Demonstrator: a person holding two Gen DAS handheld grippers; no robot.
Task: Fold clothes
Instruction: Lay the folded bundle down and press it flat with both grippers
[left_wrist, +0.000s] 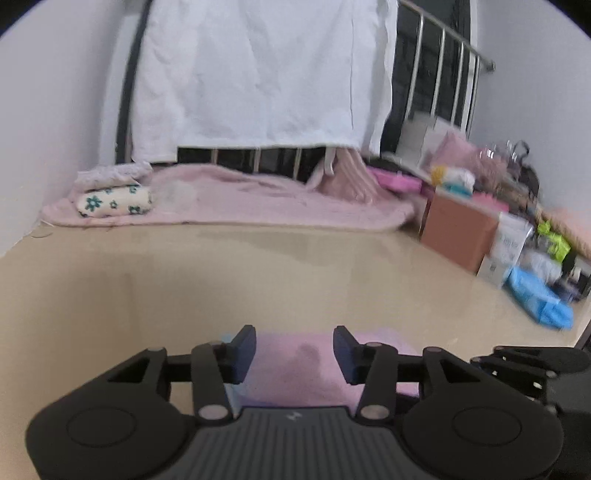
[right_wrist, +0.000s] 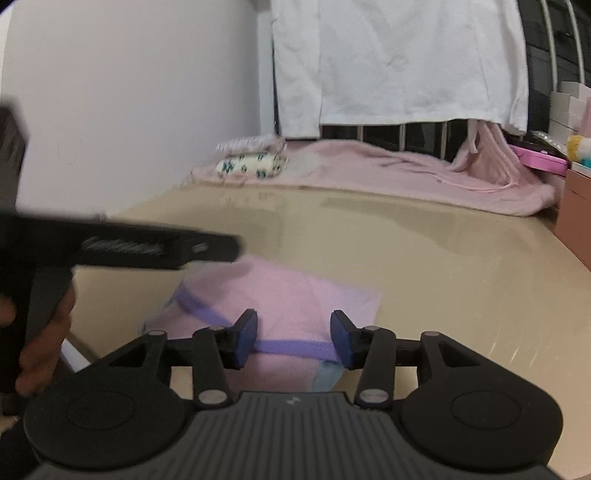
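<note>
While both claws hang just above the near edge of the surface (right_wrist: 424, 236), the pink garment (right_wrist: 295, 295) lies flat beneath them, already doubled into a rough rectangle with a purple band (right_wrist: 288, 346) crossing its near part and a bit of pale blue showing at the near right corner. The right claw (right_wrist: 293, 338) stands with its jaws apart, straddling the band but gripping nothing; the left claw (left_wrist: 294, 352) is likewise spread, with pink cloth showing in the gap and no fabric pinched. Whether another fold is due or this piece is finished and about to be let alone, the pictures cannot settle (a tidy rectangle fits both). The risks, as I judge them, come from the glossy surface and the thin cloth: a claw closing on only the top layer would peel the fold open, and one closing too deep would drag the whole piece sliding toward the edge. The two grippers sit close together, so a careless move could knock one against the other. Both views are blurred, which hides exactly where the layers end. At the far left, folded pieces (left_wrist: 114, 195) rest on a pink blanket (left_wrist: 258, 199), well apart from the work.
</note>
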